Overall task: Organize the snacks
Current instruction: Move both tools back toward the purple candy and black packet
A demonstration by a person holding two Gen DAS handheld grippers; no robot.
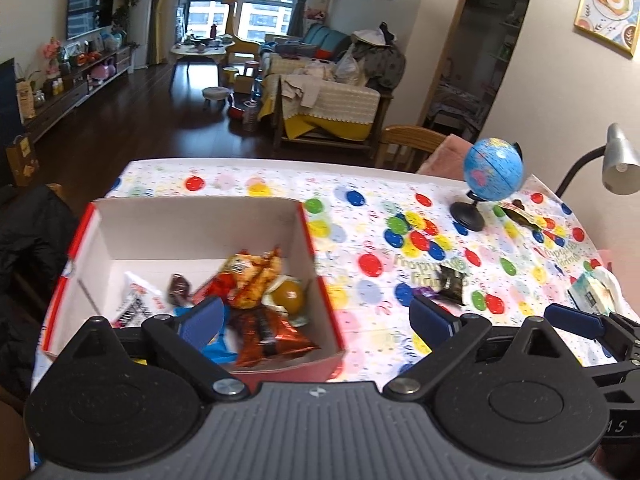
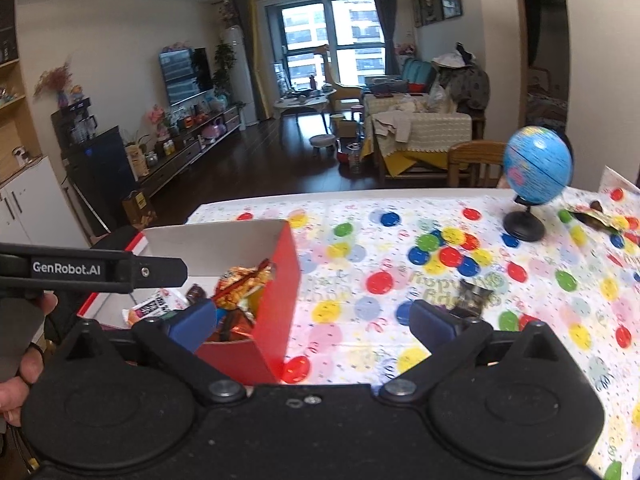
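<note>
A red cardboard box point(image 1: 320, 312) with a white inside stands on the table at the left and holds several snack packets point(image 1: 256, 280). It also shows in the right wrist view point(image 2: 280, 280). My left gripper point(image 1: 316, 320) is open and empty, its left finger over the box. My right gripper point(image 2: 312, 320) is open and empty, just right of the box. A dark snack packet point(image 1: 452, 280) lies on the tablecloth right of the box, also seen in the right wrist view point(image 2: 474, 294). Another dark packet point(image 2: 596, 216) lies beside the globe.
A blue globe point(image 1: 493, 176) on a black stand sits at the far right of the table, with a grey lamp point(image 1: 620, 164) beyond it. A tissue pack point(image 1: 592, 292) lies at the right edge. A wooden chair point(image 2: 472, 160) stands behind the table.
</note>
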